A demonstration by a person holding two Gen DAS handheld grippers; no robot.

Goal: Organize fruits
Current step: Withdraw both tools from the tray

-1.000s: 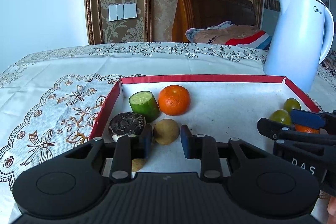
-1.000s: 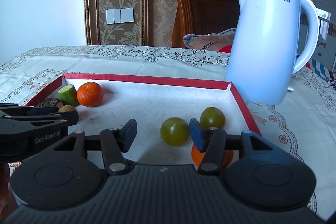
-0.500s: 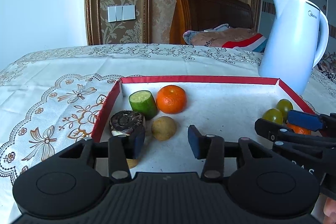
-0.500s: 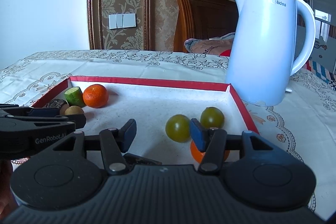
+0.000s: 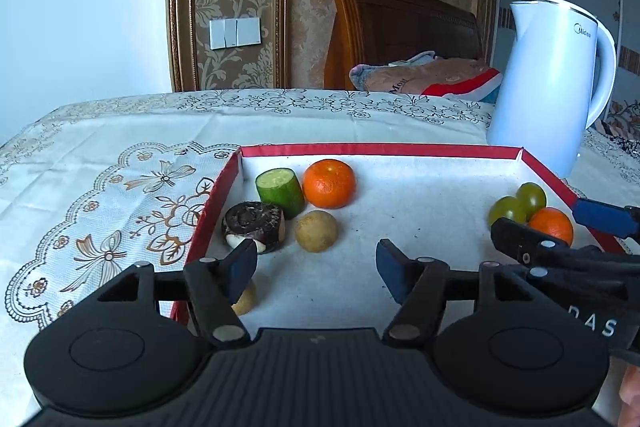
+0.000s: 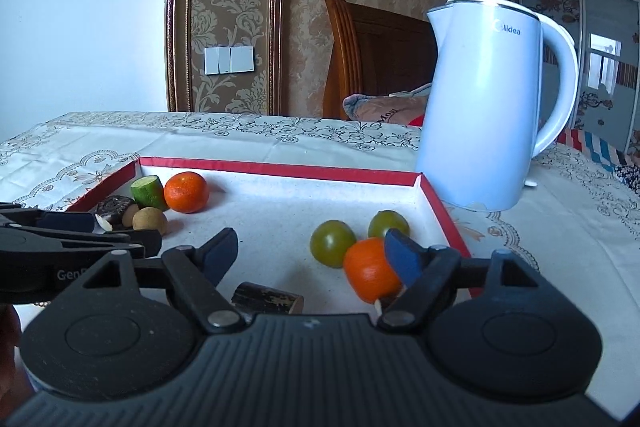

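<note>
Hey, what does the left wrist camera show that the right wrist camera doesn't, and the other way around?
Only the left wrist view shows a small yellowish piece by the tray's near left corner, half behind the left finger. Only the right wrist view shows a dark stub lying near the right gripper, and a window. Both show the red-edged tray, cucumber piece, two oranges, two green fruits, the white kettle, and both grippers opening with nothing between the pads of either.

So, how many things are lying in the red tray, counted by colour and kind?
Orange mandarins: 2
Green round fruits: 2
Green cucumber piece: 1
Tan round fruits: 2
Dark brown pieces: 2
Total: 9
</note>
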